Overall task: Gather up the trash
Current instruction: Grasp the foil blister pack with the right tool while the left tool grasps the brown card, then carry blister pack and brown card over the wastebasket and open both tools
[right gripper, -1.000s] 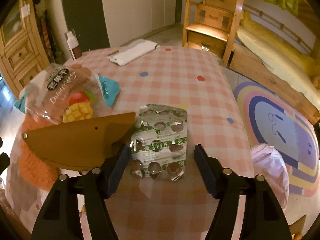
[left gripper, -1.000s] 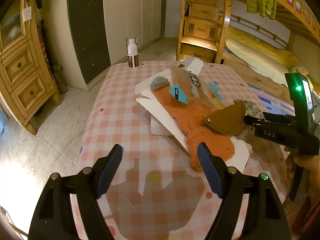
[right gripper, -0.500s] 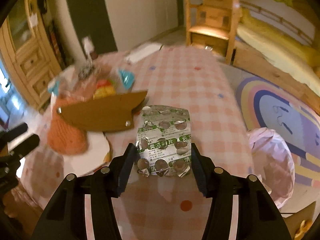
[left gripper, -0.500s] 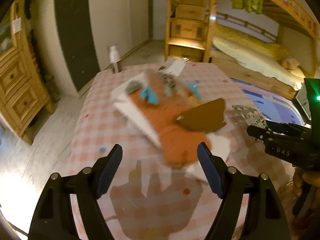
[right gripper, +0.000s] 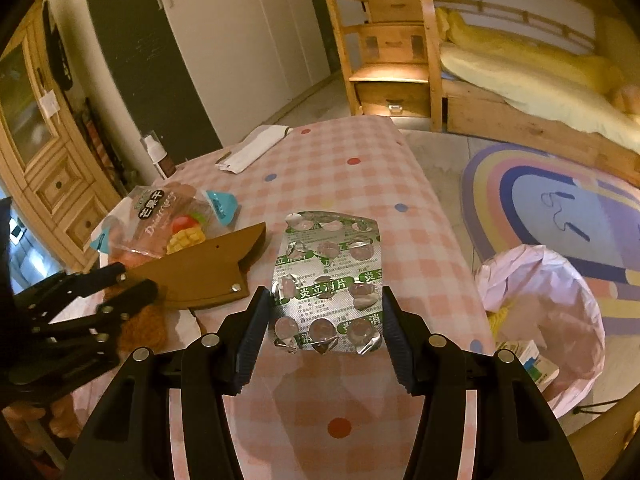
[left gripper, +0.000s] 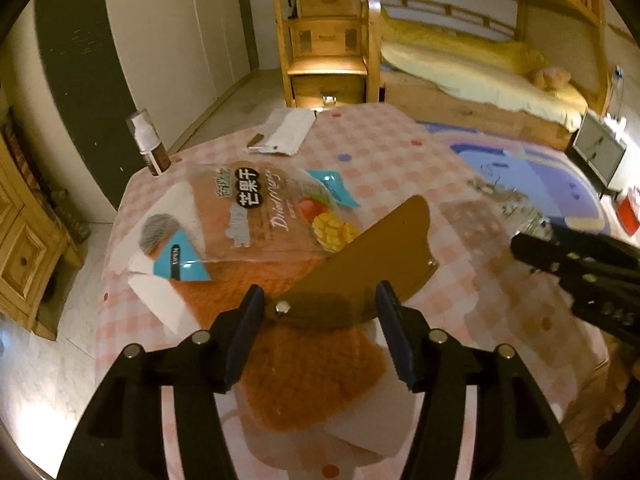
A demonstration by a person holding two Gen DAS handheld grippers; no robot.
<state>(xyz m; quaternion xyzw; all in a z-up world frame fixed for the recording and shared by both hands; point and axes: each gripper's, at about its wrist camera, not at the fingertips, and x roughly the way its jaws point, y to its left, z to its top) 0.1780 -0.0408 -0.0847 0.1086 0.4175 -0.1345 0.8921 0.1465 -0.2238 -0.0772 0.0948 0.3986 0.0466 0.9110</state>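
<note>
The right gripper (right gripper: 324, 320) pinched the blister pack (right gripper: 328, 280). The left gripper (left gripper: 320, 320) was closing around the brown card (left gripper: 360, 264). The snack bag (left gripper: 260, 212) remained unbinned.

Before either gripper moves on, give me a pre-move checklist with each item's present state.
1. Right gripper clamped on the blister pack: ok, pads press both edges.
2. Pack lifted off the table: cannot tell.
3. Bin bag open, beside the table: ok.
4. Left gripper around the brown card: ok, jaws closing with its end between them.
5. Left pads pressing the card: not ok, a gap shows at the right pad.
6. Mango bag off the card: not ok, its corner overlaps the card.
</note>
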